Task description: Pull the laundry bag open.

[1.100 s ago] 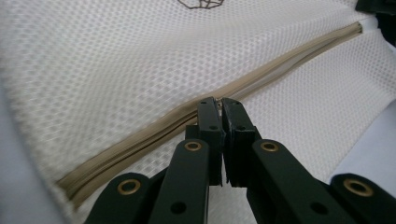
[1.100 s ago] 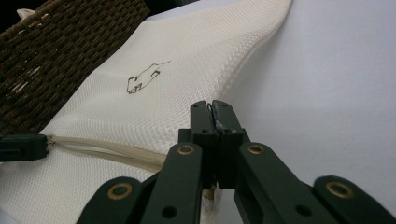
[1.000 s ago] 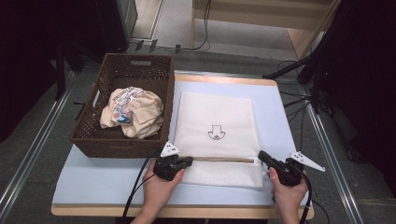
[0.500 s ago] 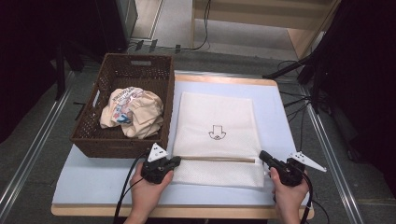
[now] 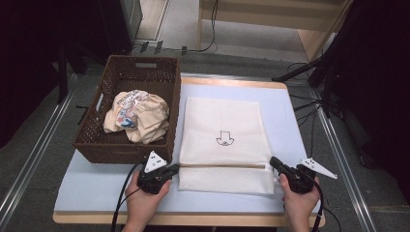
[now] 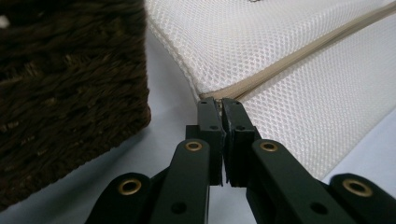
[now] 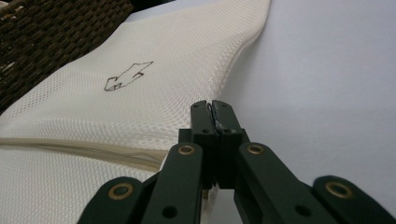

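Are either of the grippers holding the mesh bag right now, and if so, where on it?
Neither clearly. The left gripper is shut with its tips at the mesh bag zipper's end; the right gripper is shut beside the bag's edge. A pinch cannot be told.

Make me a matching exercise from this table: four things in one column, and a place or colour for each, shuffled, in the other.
1. mesh laundry bag
2. wicker basket
3. crumpled garment
4. table

A. inside the basket
B. dark brown
C. pale blue top
D. lying flat, white, with a small arrow mark

Pairs: 1-D, 2-B, 3-A, 4-C
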Demonstrator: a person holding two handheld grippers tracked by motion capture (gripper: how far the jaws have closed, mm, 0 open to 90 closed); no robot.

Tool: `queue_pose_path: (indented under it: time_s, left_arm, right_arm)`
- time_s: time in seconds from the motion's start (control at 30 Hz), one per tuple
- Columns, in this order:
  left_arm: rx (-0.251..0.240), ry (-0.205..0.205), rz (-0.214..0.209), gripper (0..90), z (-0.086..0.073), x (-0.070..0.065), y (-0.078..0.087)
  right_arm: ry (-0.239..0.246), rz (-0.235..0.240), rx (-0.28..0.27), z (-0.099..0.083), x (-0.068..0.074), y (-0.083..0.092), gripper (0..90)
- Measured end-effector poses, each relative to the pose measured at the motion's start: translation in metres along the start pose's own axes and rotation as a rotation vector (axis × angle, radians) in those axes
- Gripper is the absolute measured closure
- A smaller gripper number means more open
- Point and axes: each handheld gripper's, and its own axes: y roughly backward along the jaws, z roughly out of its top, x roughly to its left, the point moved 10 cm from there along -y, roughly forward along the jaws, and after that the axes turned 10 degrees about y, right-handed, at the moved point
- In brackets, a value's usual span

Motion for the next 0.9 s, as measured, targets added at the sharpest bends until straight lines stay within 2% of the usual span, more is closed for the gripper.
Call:
queue_pose_path:
  time_s: [0.03, 0.1, 0.13, 0.2, 0.23, 0.27, 0.37, 0.47, 0.63, 0.9]
  left_arm:
    - [0.001, -0.009, 0.010, 87.7, -0.001, 0.001, 0.000]
    - [0.002, -0.032, 0.030, 87.7, -0.001, 0.001, 0.001]
    - [-0.002, -0.033, 0.029, 87.6, -0.001, 0.001, 0.001]
    - [-0.006, -0.040, 0.007, 87.3, 0.000, 0.000, 0.002]
    - [-0.020, -0.039, 0.005, 83.8, 0.001, 0.001, 0.005]
    - [-0.046, -0.030, 0.023, 83.8, 0.004, 0.004, 0.008]
    - [-0.108, 0.001, -0.020, 69.1, 0.013, 0.004, 0.020]
    - [-0.132, -0.002, -0.050, 63.9, 0.019, -0.002, 0.026]
    - [-0.127, -0.029, -0.076, 67.4, 0.018, -0.016, 0.025]
    - [-0.107, -0.055, -0.127, 76.4, 0.014, -0.036, 0.017]
  right_arm:
    - [-0.014, 0.012, 0.007, -0.002, 0.000, -0.001, 90.0]
    - [0.008, -0.003, 0.025, -0.004, 0.000, -0.003, 90.0]
    - [0.026, -0.018, 0.044, -0.007, 0.001, -0.005, 90.0]
    - [0.019, -0.012, 0.046, -0.008, 0.001, -0.006, 89.5]
    - [0.015, -0.006, 0.047, -0.008, 0.000, -0.006, 81.1]
    - [0.015, -0.006, 0.047, -0.008, 0.000, -0.006, 81.1]
    - [0.024, -0.023, -0.013, 0.002, -0.004, -0.001, 56.3]
    - [0.051, -0.025, -0.036, 0.010, -0.003, 0.001, 49.6]
    - [0.064, -0.018, -0.008, 0.008, 0.006, -0.003, 43.5]
    - [0.125, 0.038, 0.027, 0.006, 0.029, -0.011, 40.9]
